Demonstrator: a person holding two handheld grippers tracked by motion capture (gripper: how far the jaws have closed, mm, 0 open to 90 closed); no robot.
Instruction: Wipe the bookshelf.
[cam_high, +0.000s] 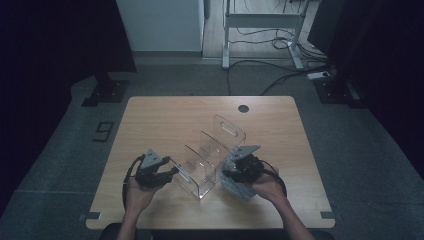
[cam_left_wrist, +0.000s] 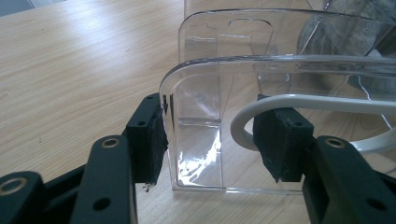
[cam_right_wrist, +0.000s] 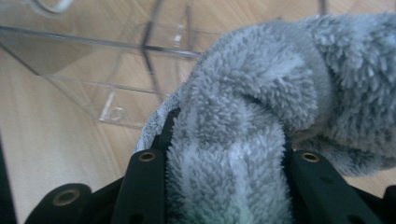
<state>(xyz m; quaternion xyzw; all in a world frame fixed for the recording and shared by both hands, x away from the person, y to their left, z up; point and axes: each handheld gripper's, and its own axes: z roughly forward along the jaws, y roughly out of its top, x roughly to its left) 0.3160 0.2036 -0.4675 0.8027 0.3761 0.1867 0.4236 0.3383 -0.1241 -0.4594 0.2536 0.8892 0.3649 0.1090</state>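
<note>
Two grippers are at work on the wooden table (cam_high: 165, 115), and we hold one in each hand. We see a clear plastic organizer (cam_high: 212, 155) in the middle of the table, with thin walls that split it into slots. It runs from about 7 o'clock up to 1 o'clock in the high view, and the far end wall has a handle hole cut in it.

Our left gripper (cam_high: 172, 171) sits at 9 o'clock from the organizer's near end. In the left gripper view its claw is half open, and the near end wall of the organizer (cam_left_wrist: 224, 116) stands between the two black pads. The left pad (cam_left_wrist: 152, 140) touches the wall's edge. The right pad (cam_left_wrist: 280, 144) is on the other side, and we cannot tell if it presses on the plastic. A white cable (cam_left_wrist: 308, 105) loops past that pad.

Our right gripper (cam_high: 227, 174) is at 4 o'clock from the organizer, just beside its long side. Its claw is closed on a fluffy grey towel (cam_right_wrist: 252, 126), which bunches up thick between the jaws. In the high view the towel (cam_high: 234, 187) hangs down to the table under that hand
</note>
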